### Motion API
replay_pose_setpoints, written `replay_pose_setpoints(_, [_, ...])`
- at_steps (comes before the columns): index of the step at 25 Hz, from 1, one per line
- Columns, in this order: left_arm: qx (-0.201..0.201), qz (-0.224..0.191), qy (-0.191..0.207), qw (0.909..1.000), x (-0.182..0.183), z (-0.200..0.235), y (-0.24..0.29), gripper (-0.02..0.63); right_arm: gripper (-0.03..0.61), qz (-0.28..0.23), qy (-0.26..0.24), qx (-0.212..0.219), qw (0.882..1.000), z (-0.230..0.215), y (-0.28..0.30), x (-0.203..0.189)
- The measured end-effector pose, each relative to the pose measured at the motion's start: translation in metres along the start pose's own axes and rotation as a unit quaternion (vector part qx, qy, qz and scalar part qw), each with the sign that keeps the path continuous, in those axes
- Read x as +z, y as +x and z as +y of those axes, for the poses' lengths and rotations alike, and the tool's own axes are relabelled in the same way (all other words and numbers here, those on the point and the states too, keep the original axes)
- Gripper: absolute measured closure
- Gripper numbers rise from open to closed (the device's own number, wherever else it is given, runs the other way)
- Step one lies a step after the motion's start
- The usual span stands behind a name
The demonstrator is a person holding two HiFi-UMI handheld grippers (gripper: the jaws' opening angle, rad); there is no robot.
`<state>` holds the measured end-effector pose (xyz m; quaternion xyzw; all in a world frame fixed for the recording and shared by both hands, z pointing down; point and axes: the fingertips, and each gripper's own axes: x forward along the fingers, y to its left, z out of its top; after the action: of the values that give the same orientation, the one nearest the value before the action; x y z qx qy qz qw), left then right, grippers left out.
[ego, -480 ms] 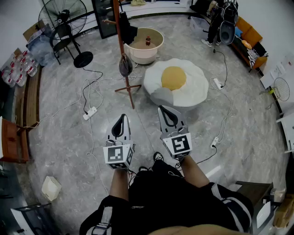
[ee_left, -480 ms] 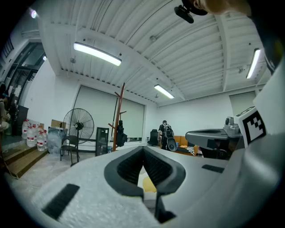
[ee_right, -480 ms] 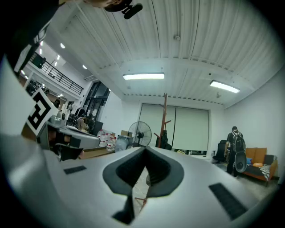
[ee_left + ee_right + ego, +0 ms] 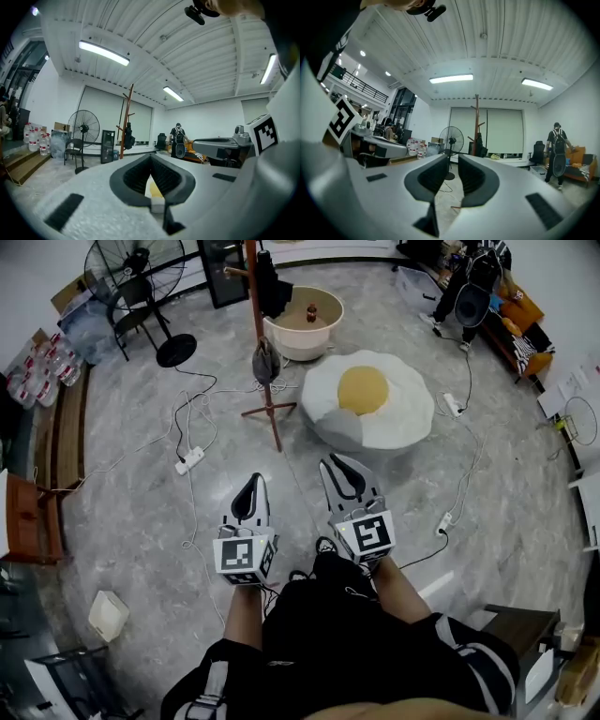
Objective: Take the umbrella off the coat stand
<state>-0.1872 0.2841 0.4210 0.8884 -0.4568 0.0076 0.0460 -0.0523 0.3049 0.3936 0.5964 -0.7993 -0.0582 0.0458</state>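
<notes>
The wooden coat stand (image 4: 260,343) rises from the grey floor well ahead of me. A dark folded umbrella (image 4: 265,362) hangs on it halfway up, and a black garment (image 4: 273,292) hangs higher. Both grippers are held level near my body, far short of the stand. My left gripper (image 4: 253,480) is shut with nothing in it. My right gripper (image 4: 334,465) has a narrow gap between its jaws and holds nothing. The coat stand (image 4: 125,122) appears small and distant in the left gripper view beyond the left gripper (image 4: 151,161). In the right gripper view the coat stand (image 4: 477,124) stands above the right gripper (image 4: 453,164).
A fried-egg-shaped cushion (image 4: 366,399) lies right of the stand, with a round tub (image 4: 305,329) behind it. Cables and a power strip (image 4: 189,460) cross the floor to the left. A standing fan (image 4: 141,277) and a wooden bench (image 4: 66,427) are further left. A person (image 4: 469,287) stands at the back right.
The floor scene has shifted slightly up and right in the head view. Both grippers keep the same stance in front of me.
</notes>
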Motion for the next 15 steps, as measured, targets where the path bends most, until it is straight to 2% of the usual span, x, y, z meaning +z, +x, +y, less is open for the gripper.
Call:
replay_pose_setpoints(8, [0.004,0.007,-0.018,0.9998,-0.010,0.015,0.019,0.617,0.418,0.022,0.012,0.034,0.999,-0.001,0.022,-0.018])
replay_pose_setpoints(15, [0.017,0.004,-0.008,0.9998,0.001,0.041,0.076,0.617,0.383,0.006,0.017,0.042,0.999,-0.041,0.079,-0.016])
